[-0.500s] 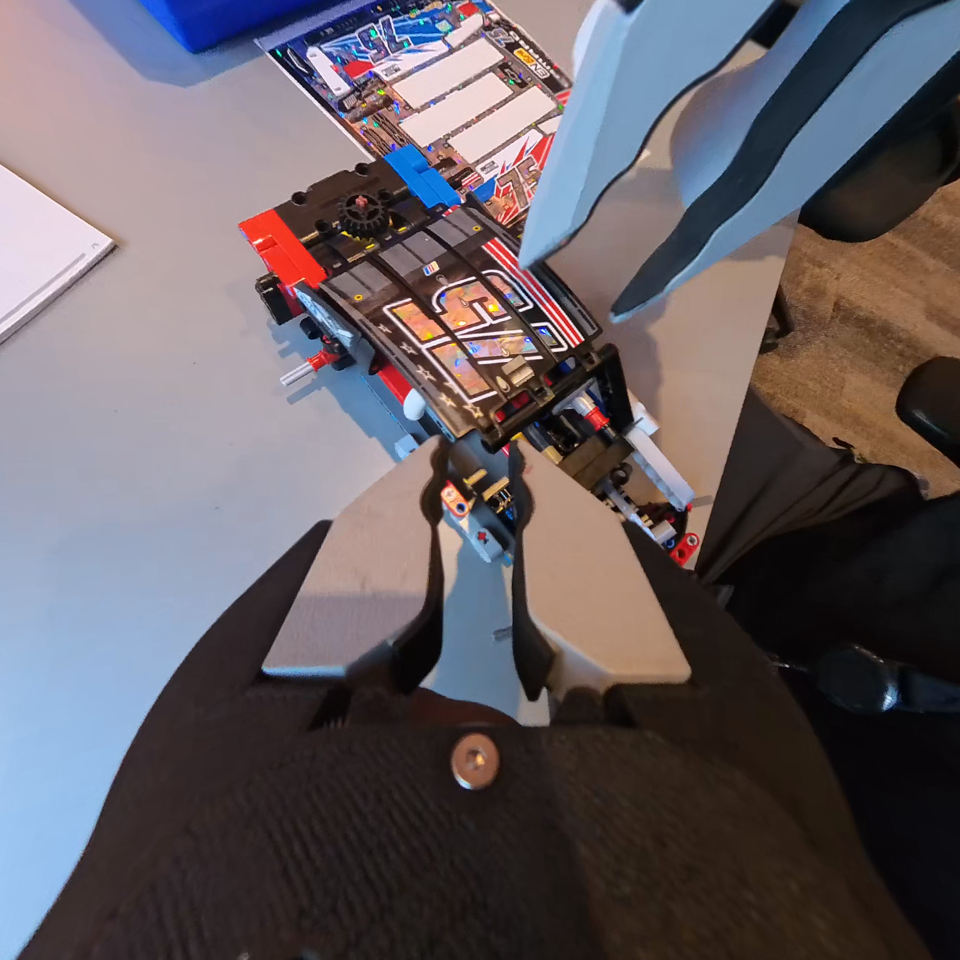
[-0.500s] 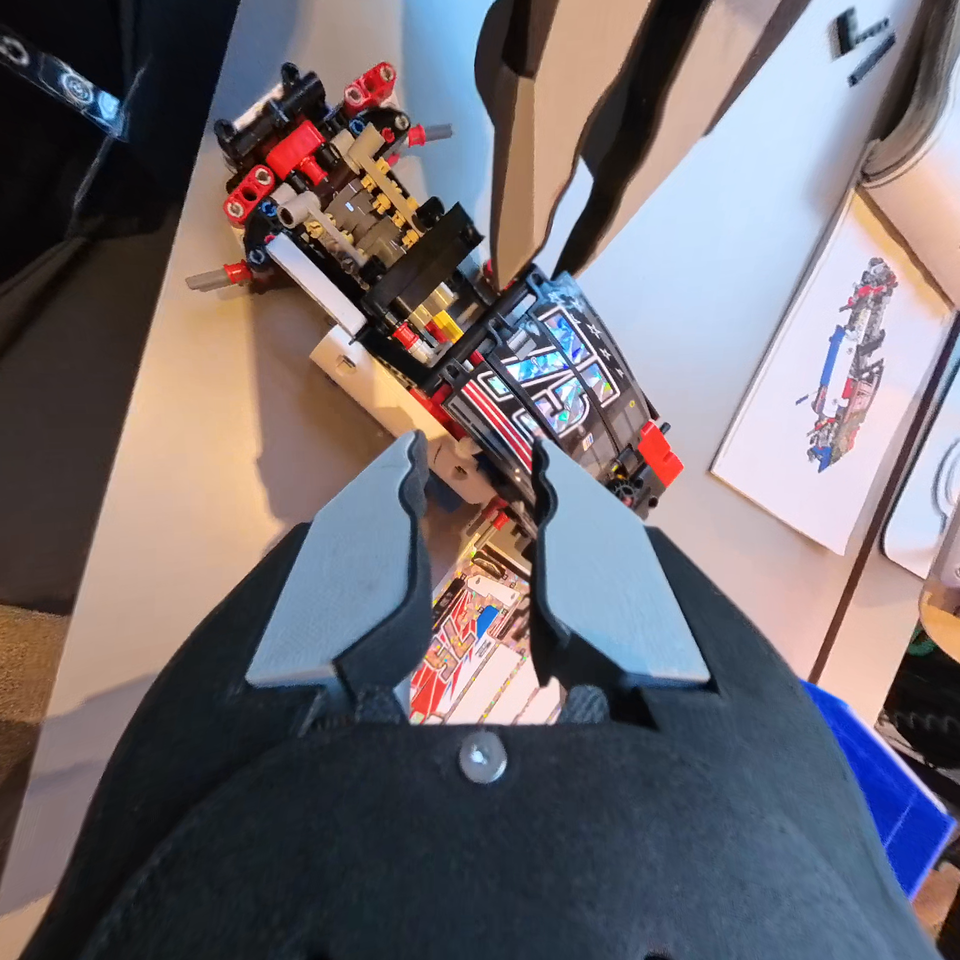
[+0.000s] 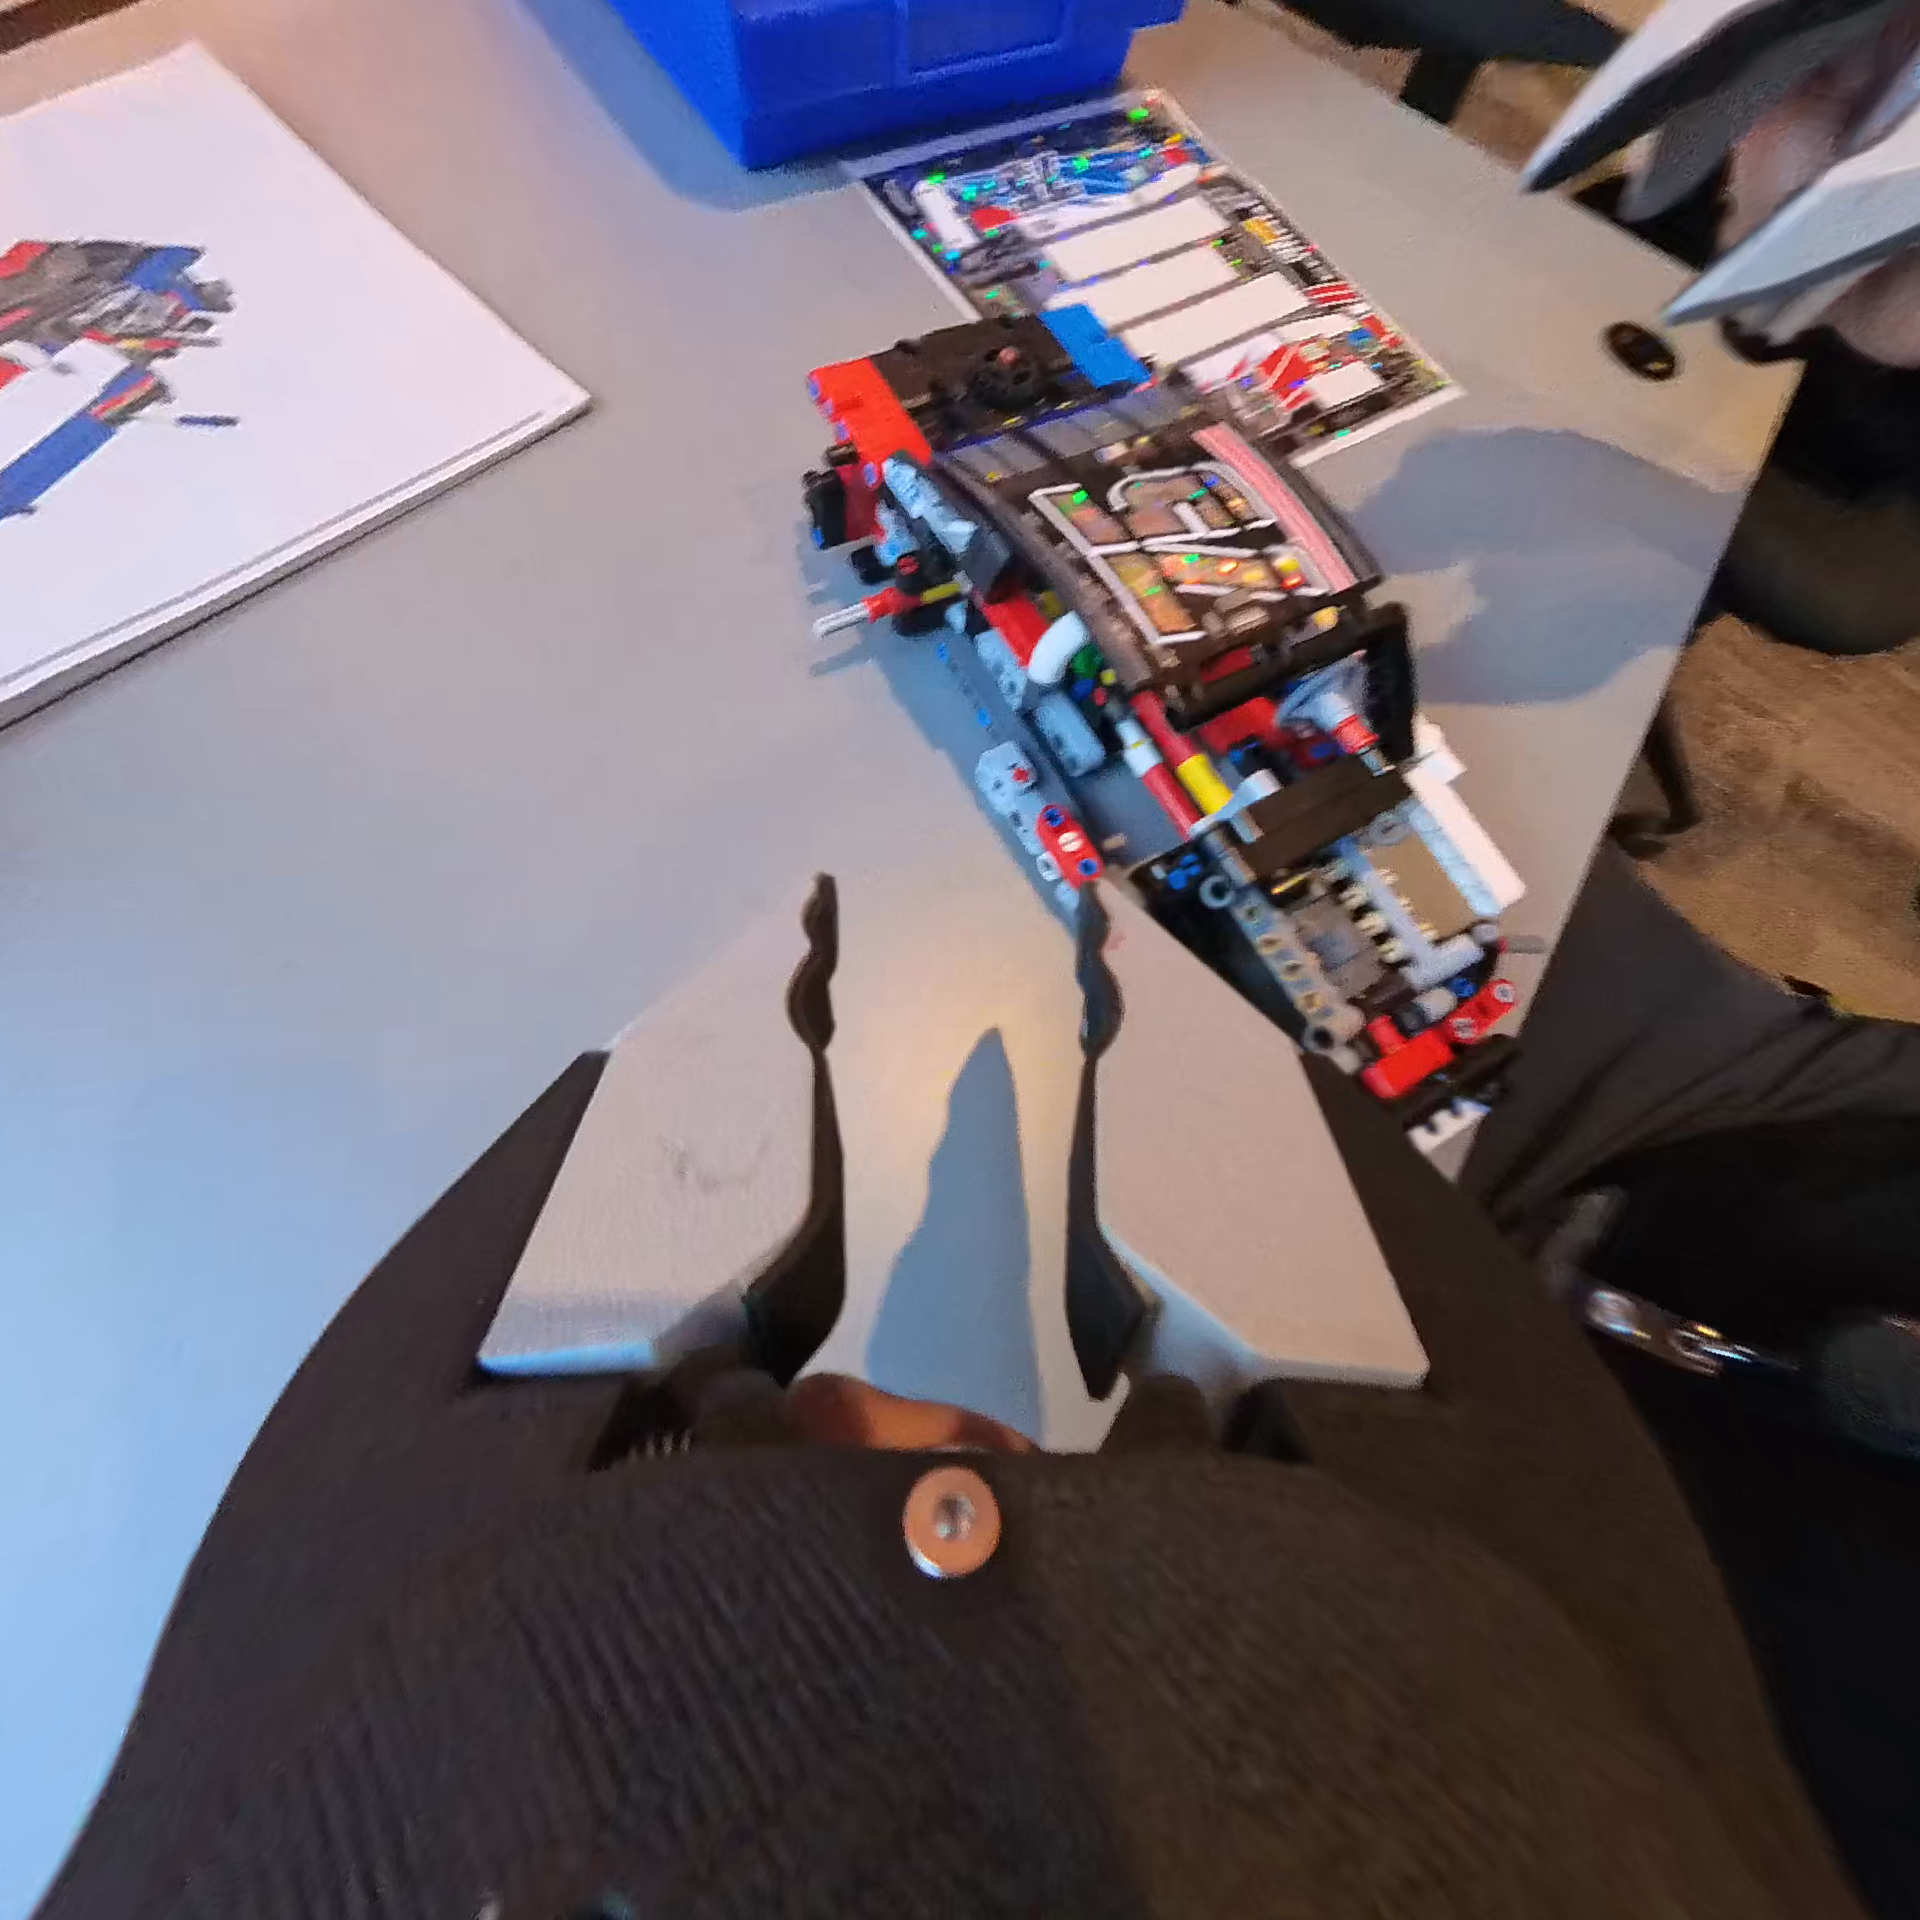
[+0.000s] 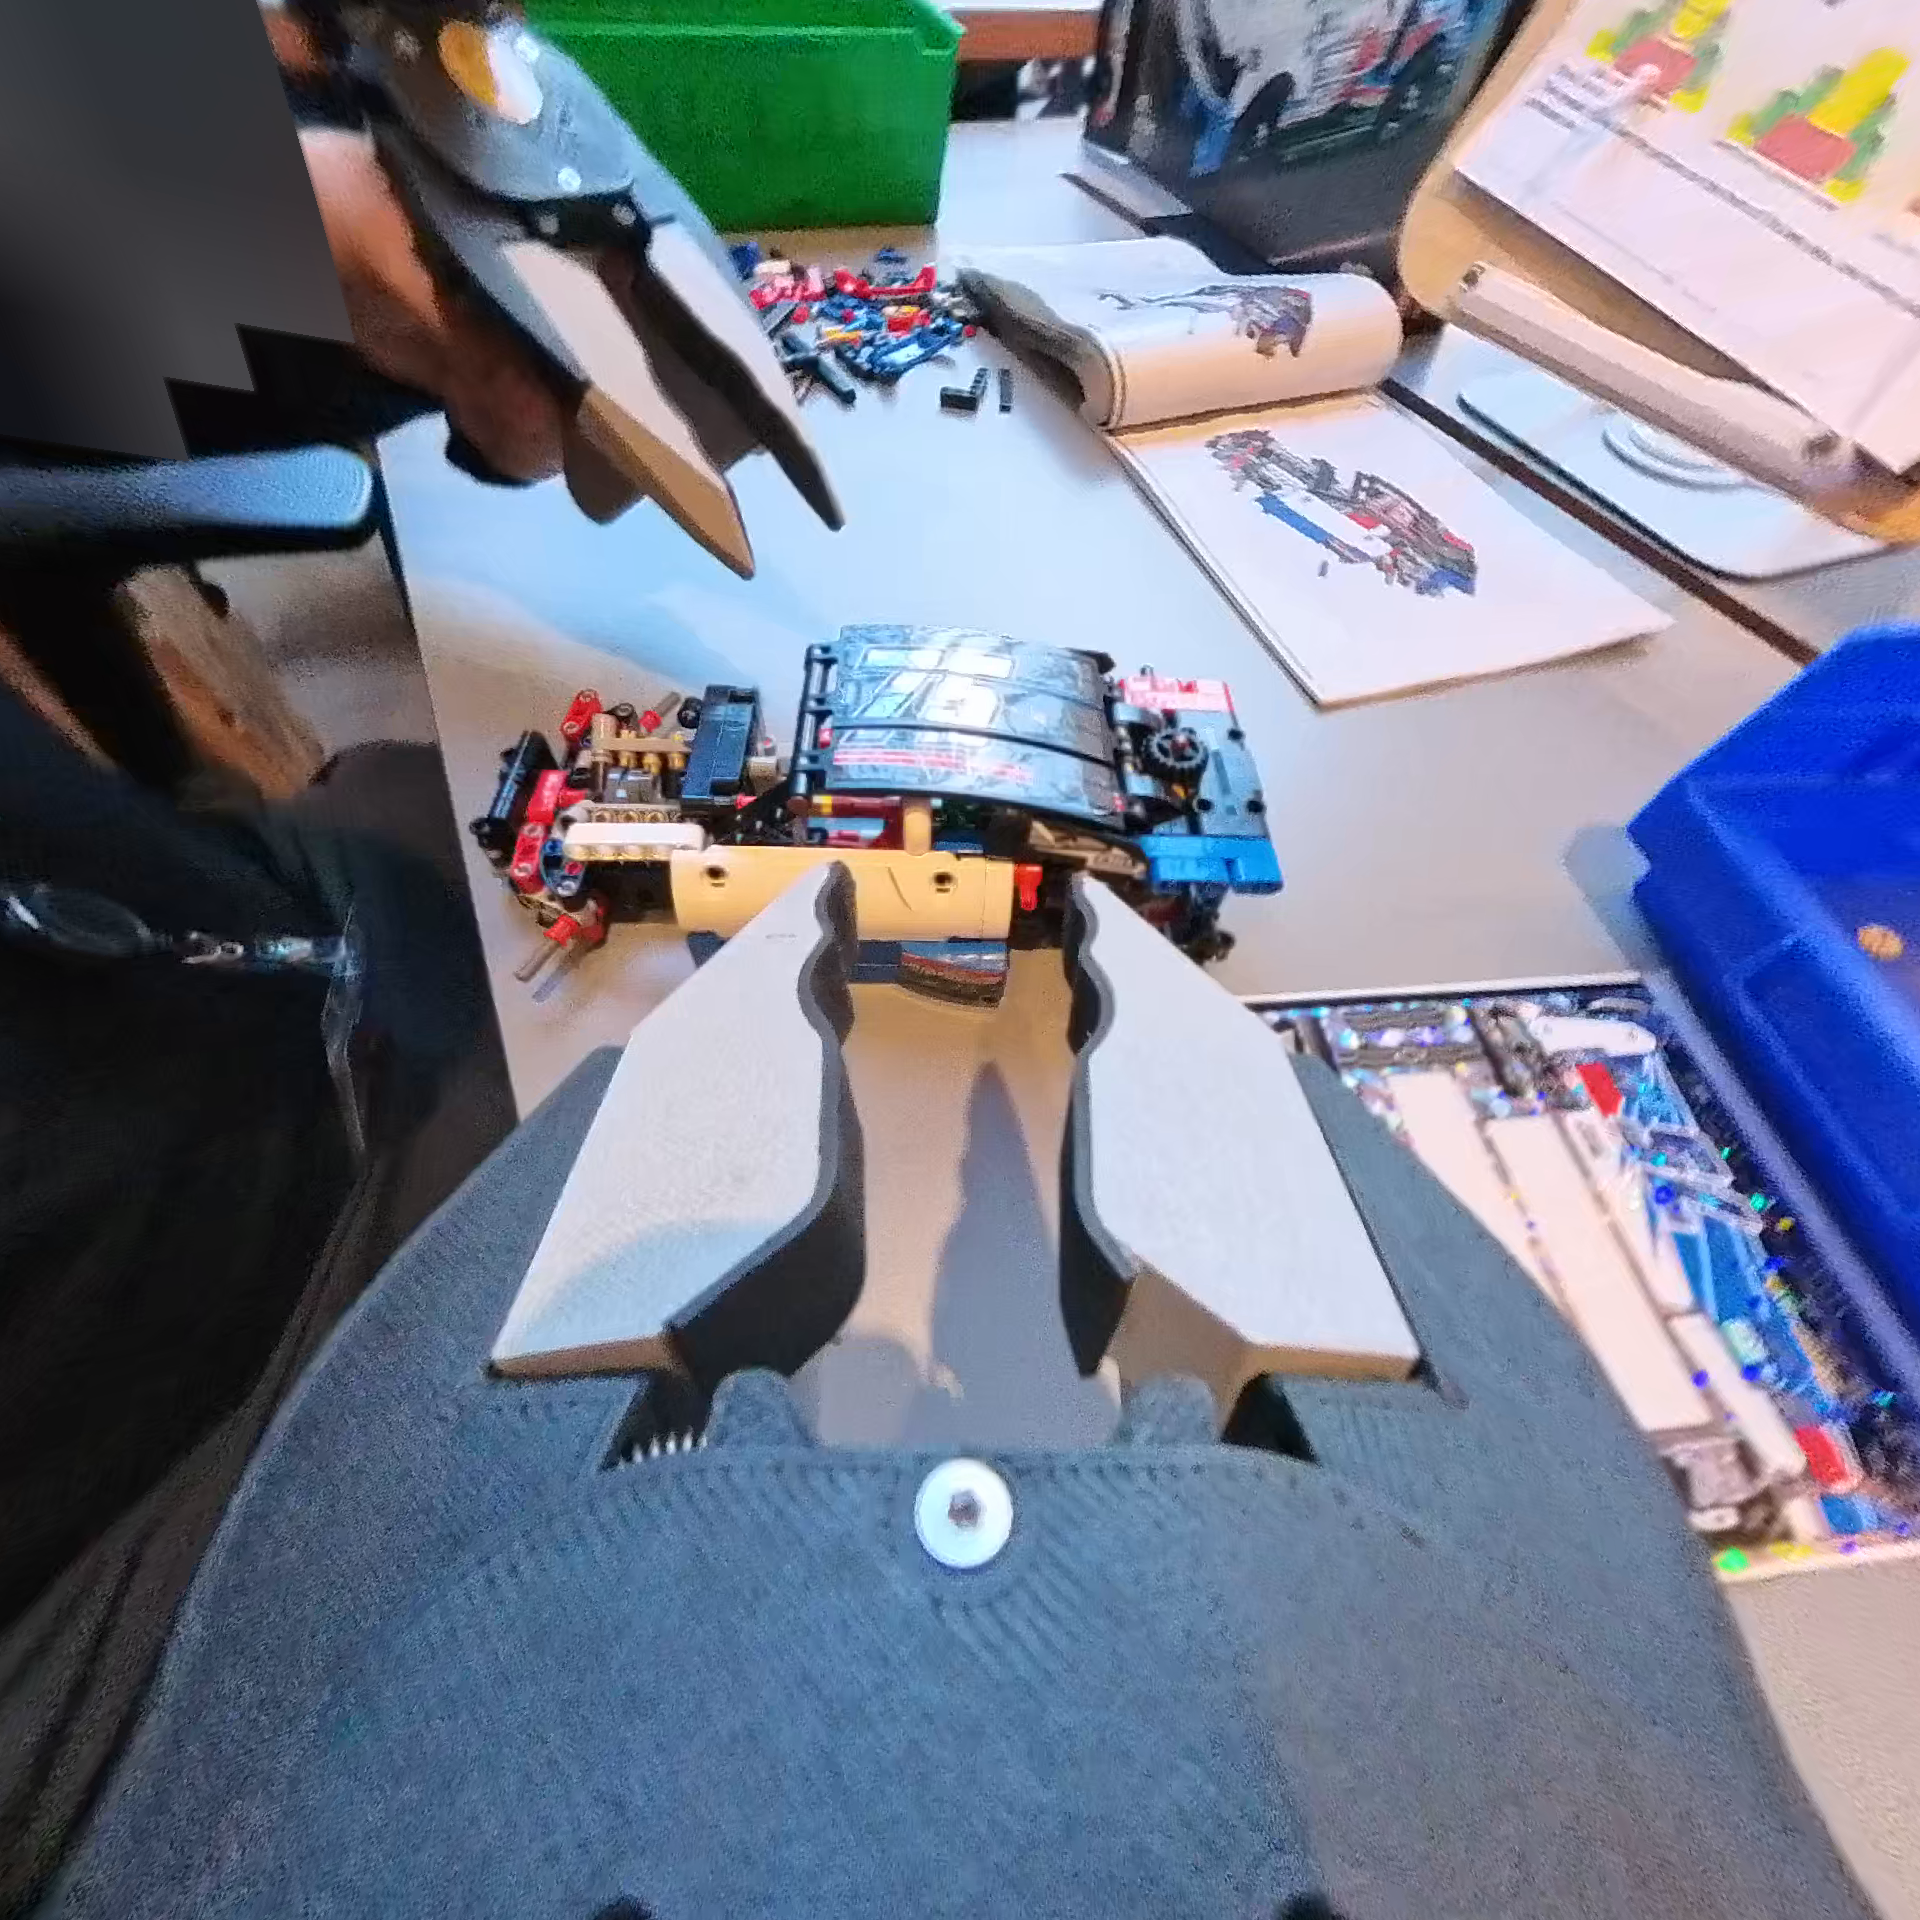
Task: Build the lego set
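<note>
Left wrist view: left gripper (image 3: 951,914), fingers apart and empty, hovers beside the lego car (image 3: 1132,665) near the surface (image 3: 416,831) edge. Right wrist view: right gripper (image 4: 956,904), spread, empty, faces its flank; a nudge could tip it off

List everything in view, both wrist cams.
car model: 1, black, red, blue, white; on the table, part-built
table: 1, grey
sticker sheet: 1, shiny multicolour; beside the car
instruction booklet: 1, white, open; far side of the car
blue bin: 1; by the sticker sheet
green bin: 1; far end
loose pieces: a heap, mixed colours; before the green bin
left tool: open, empty, apart from the car
right tool: open, empty, just short of the car
</note>
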